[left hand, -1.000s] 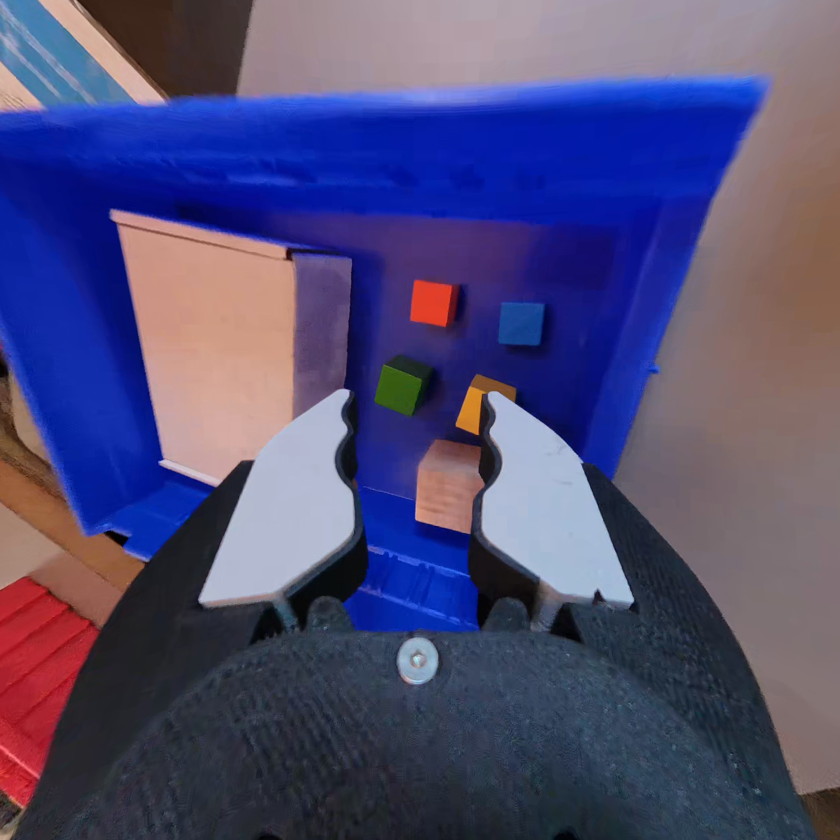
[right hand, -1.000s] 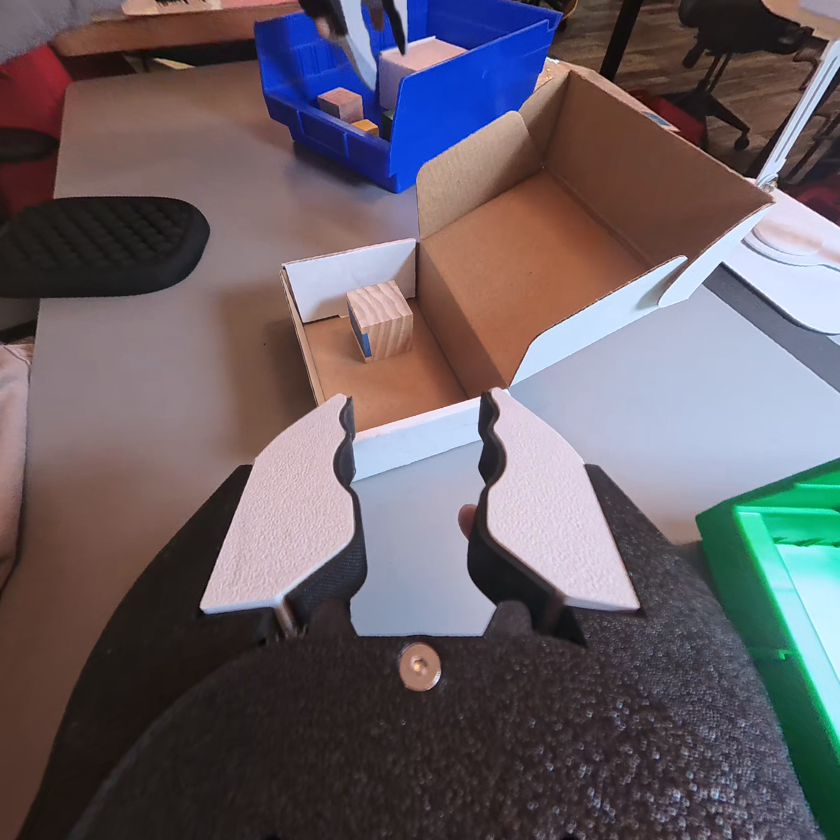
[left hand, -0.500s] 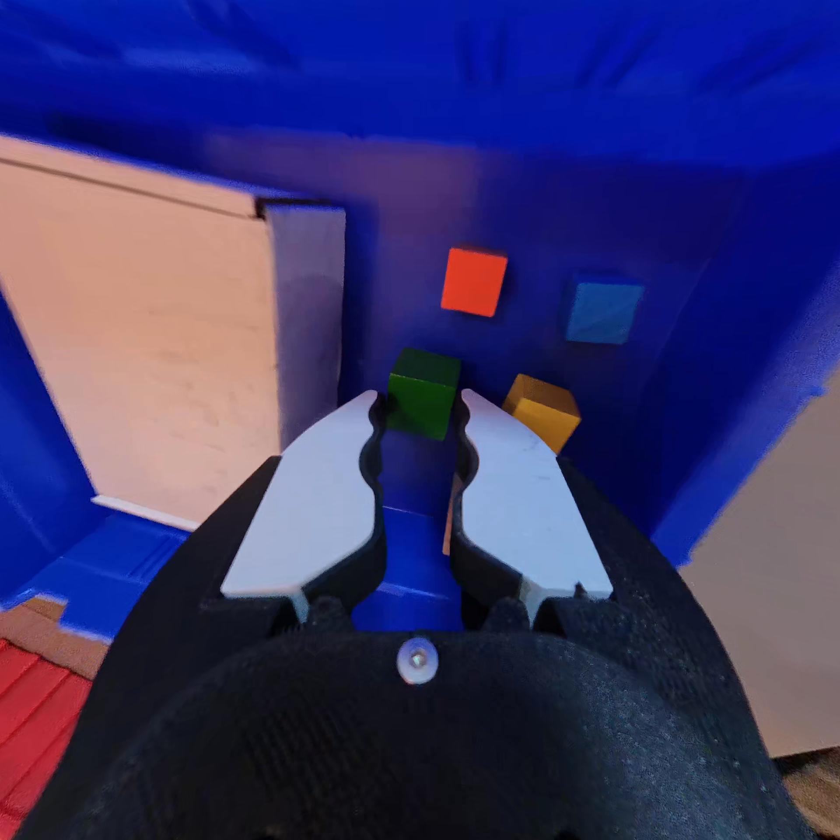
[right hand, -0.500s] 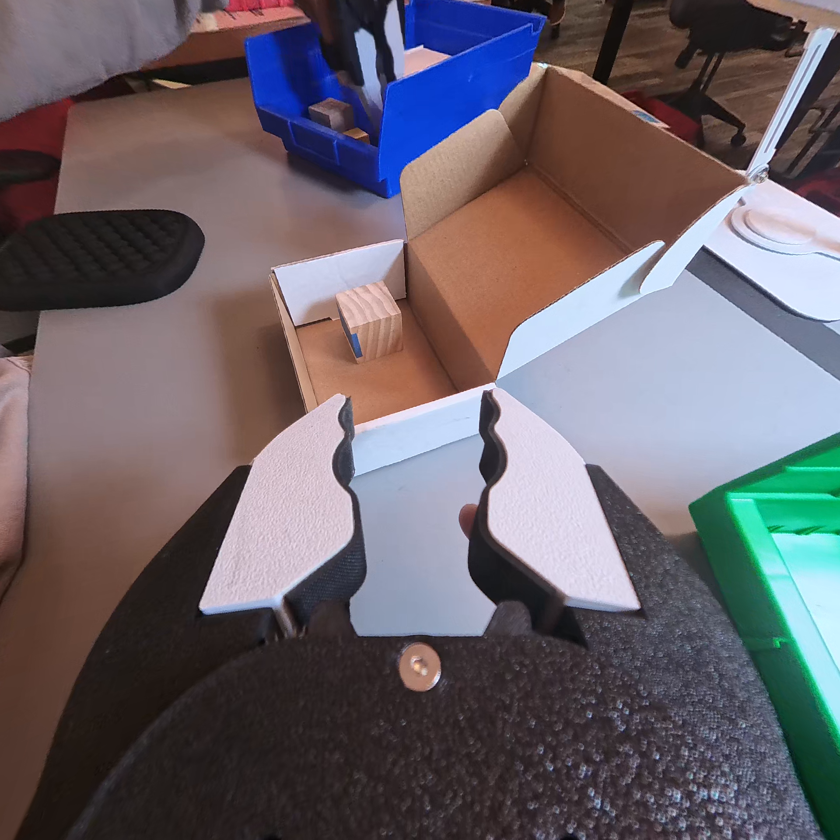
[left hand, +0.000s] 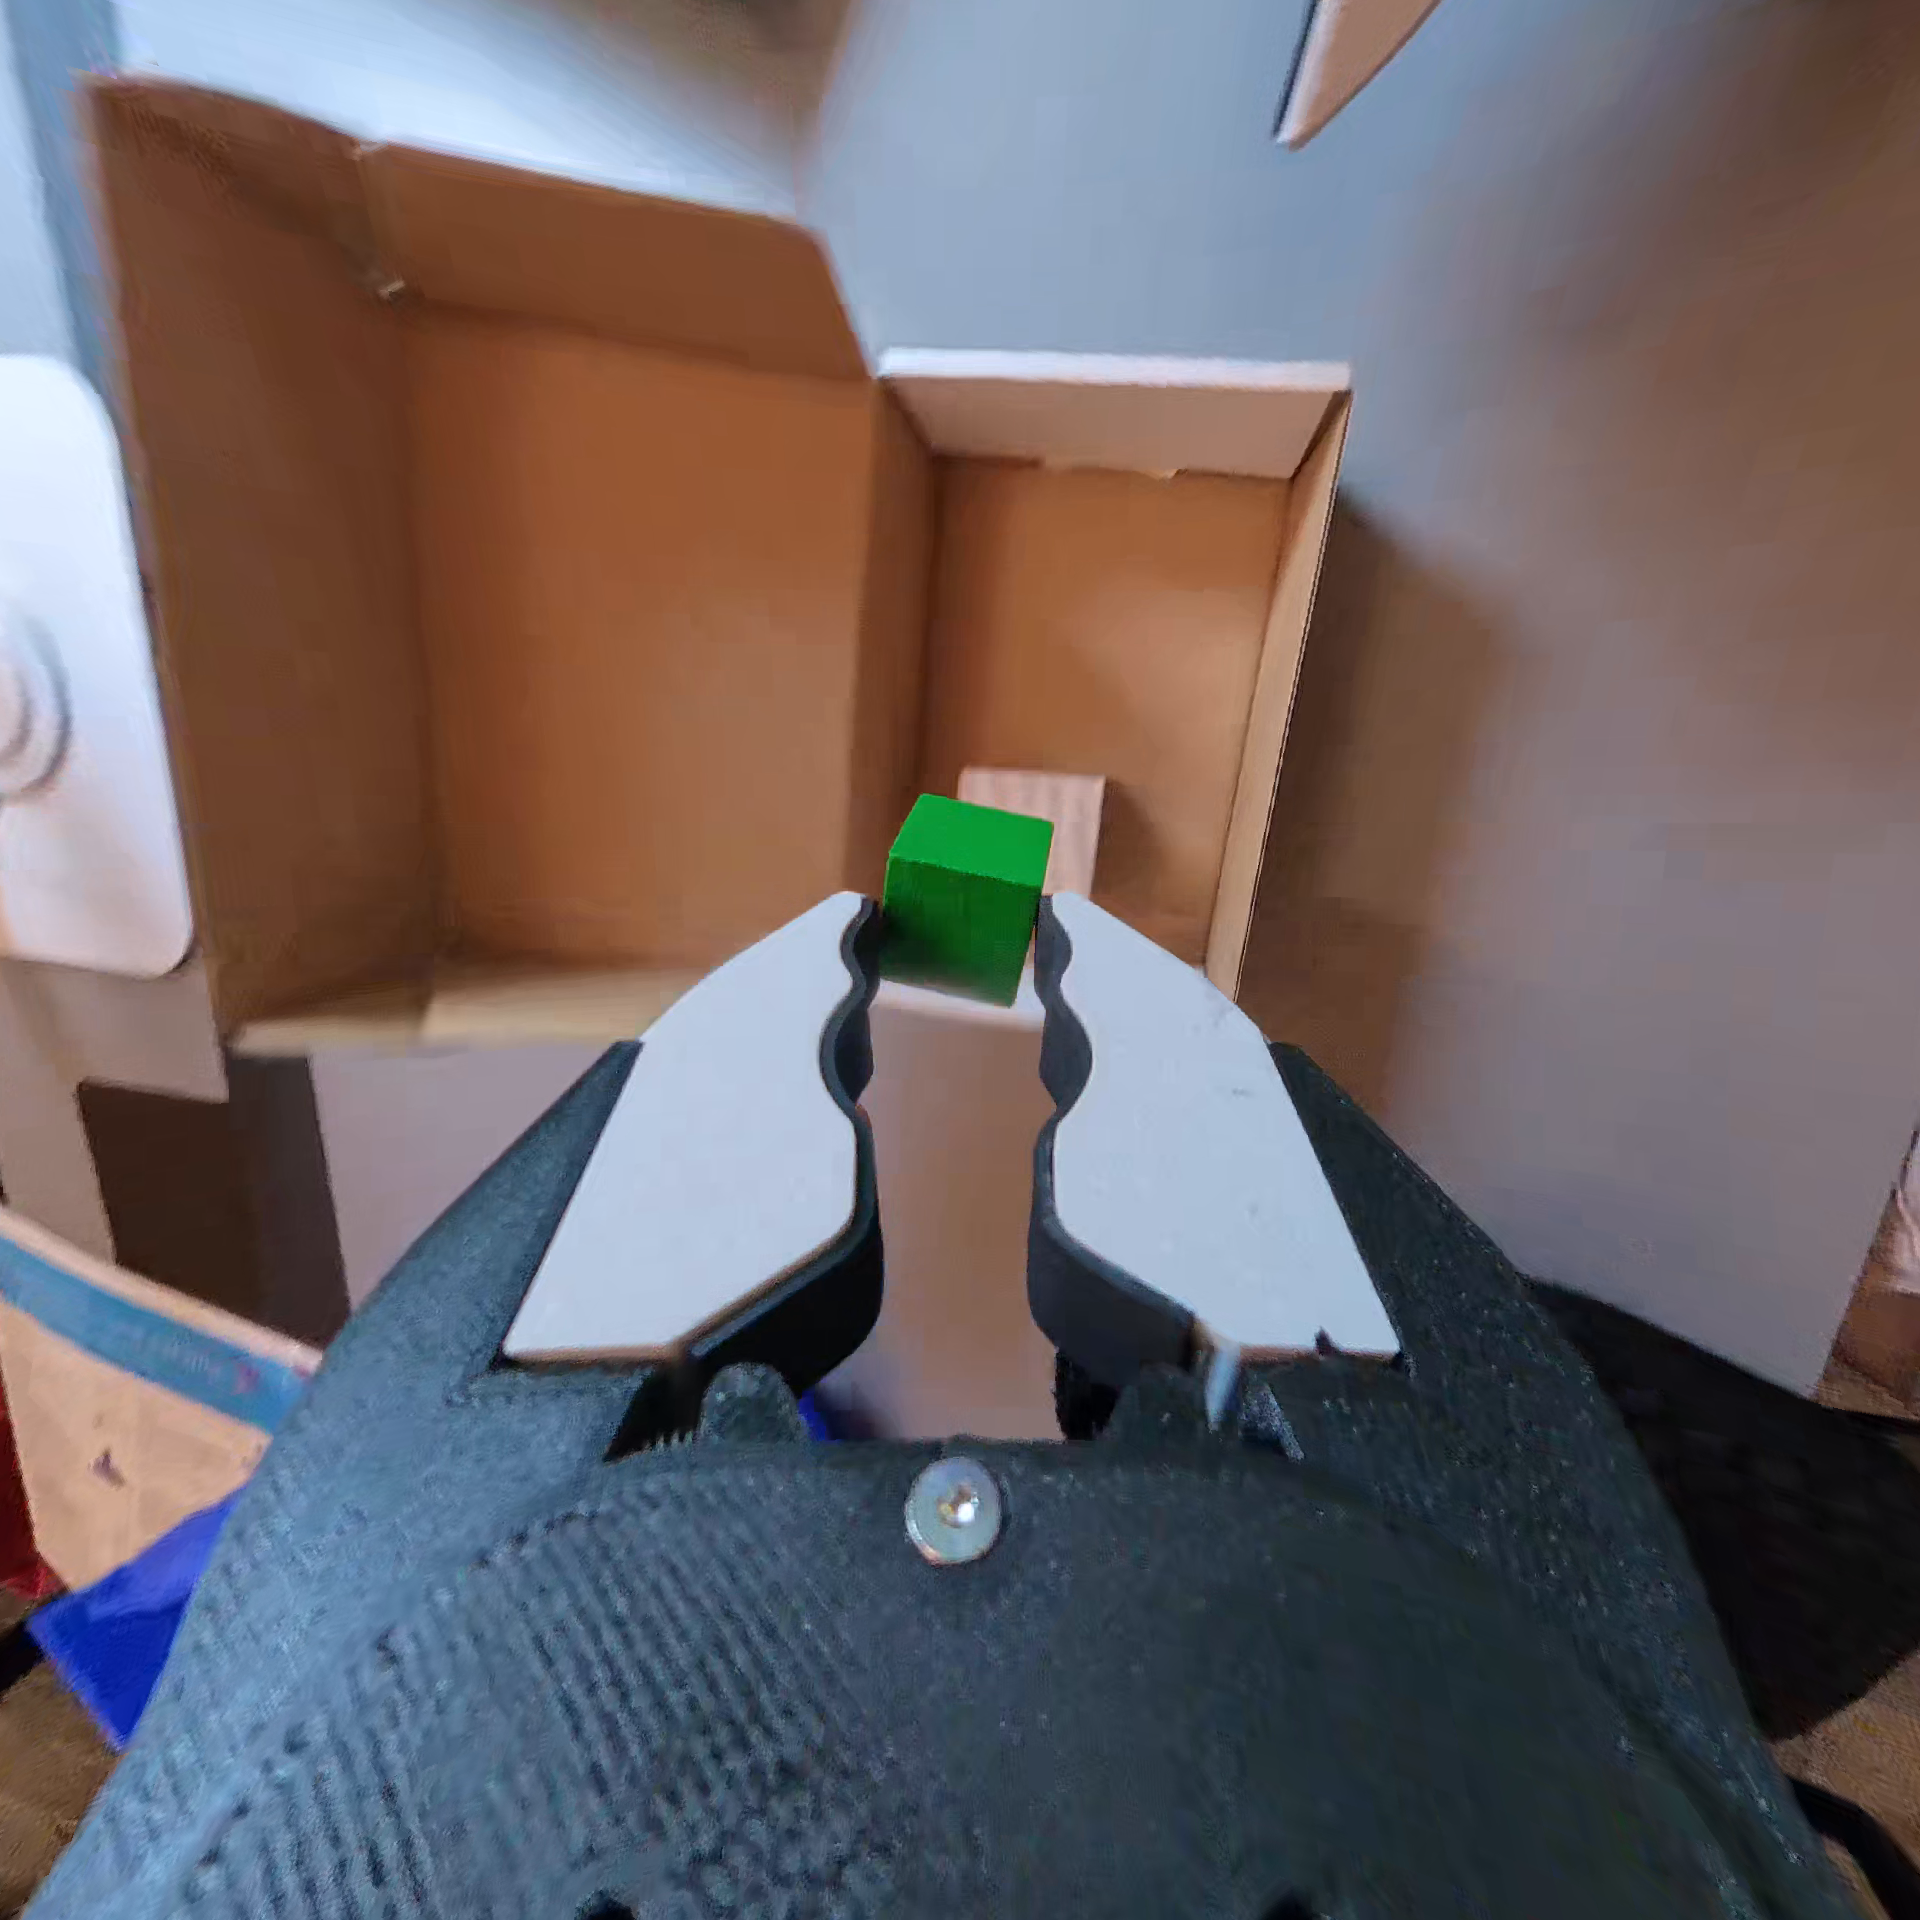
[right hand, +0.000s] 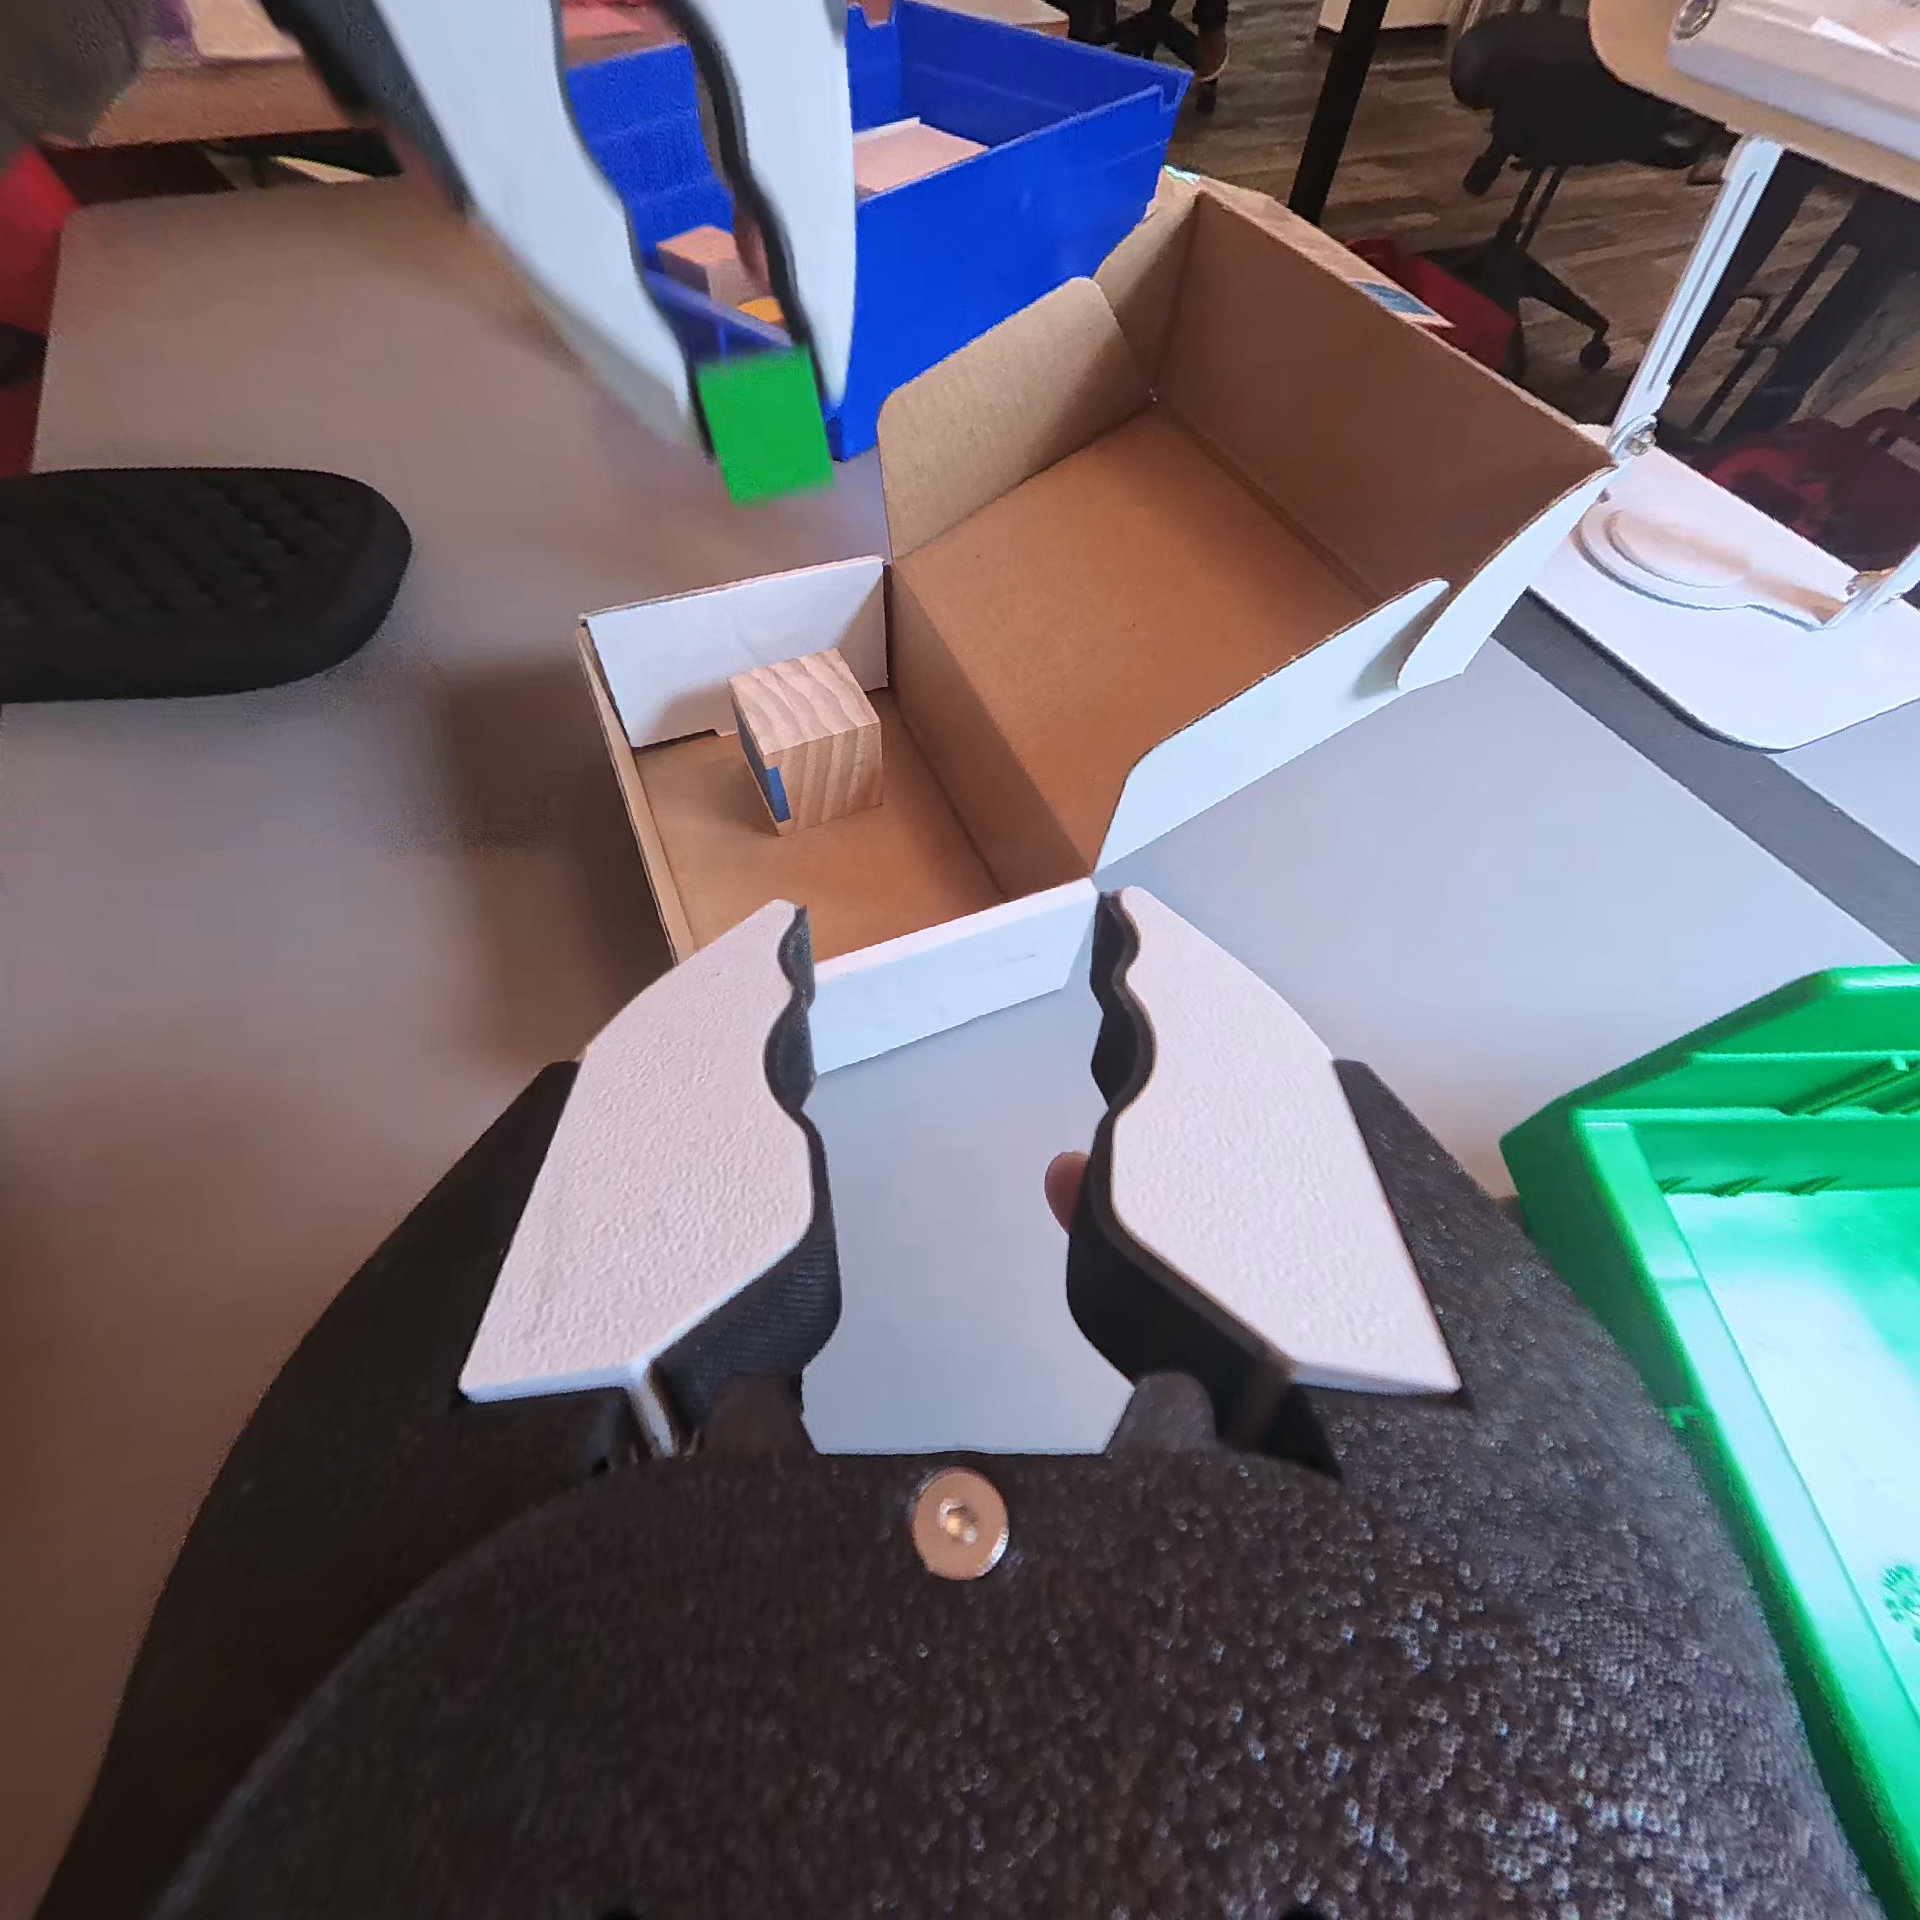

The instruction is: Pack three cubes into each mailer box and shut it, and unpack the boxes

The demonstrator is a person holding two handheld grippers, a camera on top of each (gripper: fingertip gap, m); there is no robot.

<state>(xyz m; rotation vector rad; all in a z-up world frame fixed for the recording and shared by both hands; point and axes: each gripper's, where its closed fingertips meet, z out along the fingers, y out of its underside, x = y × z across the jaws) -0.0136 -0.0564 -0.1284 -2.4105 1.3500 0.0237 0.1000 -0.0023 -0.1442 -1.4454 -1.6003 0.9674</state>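
Observation:
My left gripper (left hand: 958,920) is shut on a small green cube (left hand: 964,914) and holds it in the air above the open cardboard mailer box (left hand: 1262,665). It shows in the right wrist view (right hand: 764,410) with the green cube (right hand: 769,431) hanging left of the box lid. A plain wooden cube (right hand: 808,753) with a blue side sits inside the box (right hand: 935,966); it also shows in the left wrist view (left hand: 1055,821) behind the green cube. My right gripper (right hand: 945,925) is open and empty at the box's near white wall.
A blue bin (right hand: 997,239) at the back holds a wooden cube (right hand: 696,260), an orange cube and a white box. A green bin (right hand: 1766,1247) stands at the right. A black pad (right hand: 177,571) lies at the left. A white lamp base (right hand: 1704,613) sits beyond the box lid. Tip to tip, the grippers are about 15 cm apart.
My left gripper closed on the green cube in the blue bin, lifted it out and carried it over the mailer box. The right gripper has barely moved.

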